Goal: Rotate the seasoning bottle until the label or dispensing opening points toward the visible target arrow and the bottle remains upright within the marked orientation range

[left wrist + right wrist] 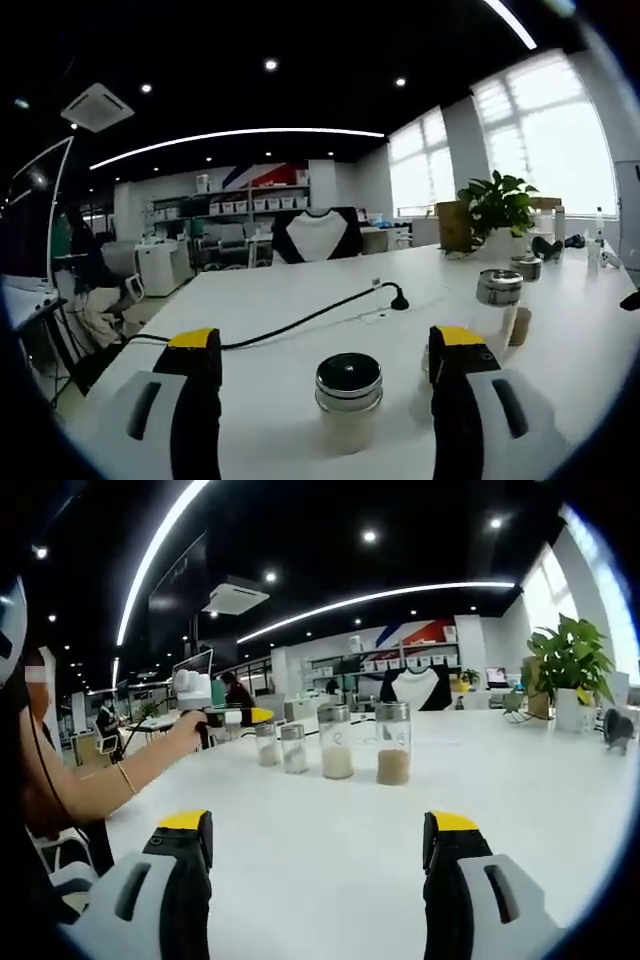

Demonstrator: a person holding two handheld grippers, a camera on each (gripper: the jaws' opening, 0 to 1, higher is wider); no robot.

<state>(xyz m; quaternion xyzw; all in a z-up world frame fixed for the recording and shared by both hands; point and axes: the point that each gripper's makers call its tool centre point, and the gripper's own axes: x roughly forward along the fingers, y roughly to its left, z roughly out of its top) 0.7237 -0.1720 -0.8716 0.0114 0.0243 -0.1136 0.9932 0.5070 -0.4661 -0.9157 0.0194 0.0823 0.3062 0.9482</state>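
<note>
Left claw spread wide, holding nothing; seasoning bottle stands upright on white counter between its jaws, dead ahead, long axis vertical, touching neither. Left hand clearly nearer. Right claw also spread, empty; farther off, a row of four bottles. Black cable beyond. No target arrow discernible.

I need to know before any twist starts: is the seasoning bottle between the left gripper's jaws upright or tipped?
Upright. The seasoning bottle stands on the white table, metal cap on top, between the open left gripper jaws.
</note>
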